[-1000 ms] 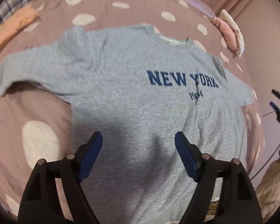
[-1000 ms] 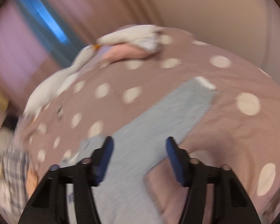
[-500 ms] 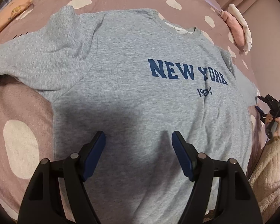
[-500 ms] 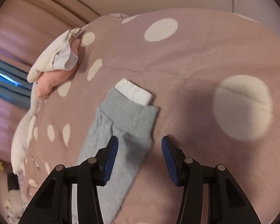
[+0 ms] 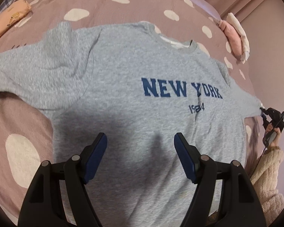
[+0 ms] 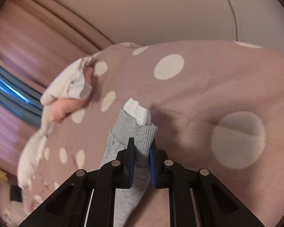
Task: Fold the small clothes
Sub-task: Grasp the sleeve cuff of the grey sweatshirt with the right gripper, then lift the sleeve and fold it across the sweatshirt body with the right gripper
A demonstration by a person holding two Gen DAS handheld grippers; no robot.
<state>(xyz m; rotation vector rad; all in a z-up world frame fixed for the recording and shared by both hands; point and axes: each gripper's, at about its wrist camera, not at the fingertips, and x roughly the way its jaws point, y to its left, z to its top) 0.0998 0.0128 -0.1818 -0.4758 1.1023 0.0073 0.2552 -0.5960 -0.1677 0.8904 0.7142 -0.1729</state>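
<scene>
The right claw point(image 6: 141, 160) is clamped on the ribbed cuff point(image 6: 144, 134) of the grey NEW YORK sweatshirt point(image 5: 123, 94), at the scene's right edge. The left claw point(image 5: 140, 151) hangs apart over the sweatshirt's near hem, gripping nothing. The sweatshirt lies spread front-up on the pink polka-dot bed point(image 5: 19, 132).

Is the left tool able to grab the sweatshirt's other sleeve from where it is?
Probably yes. The left tool hangs open above the grey sweatshirt, and the left sleeve lies flat and uncovered on the bed.
</scene>
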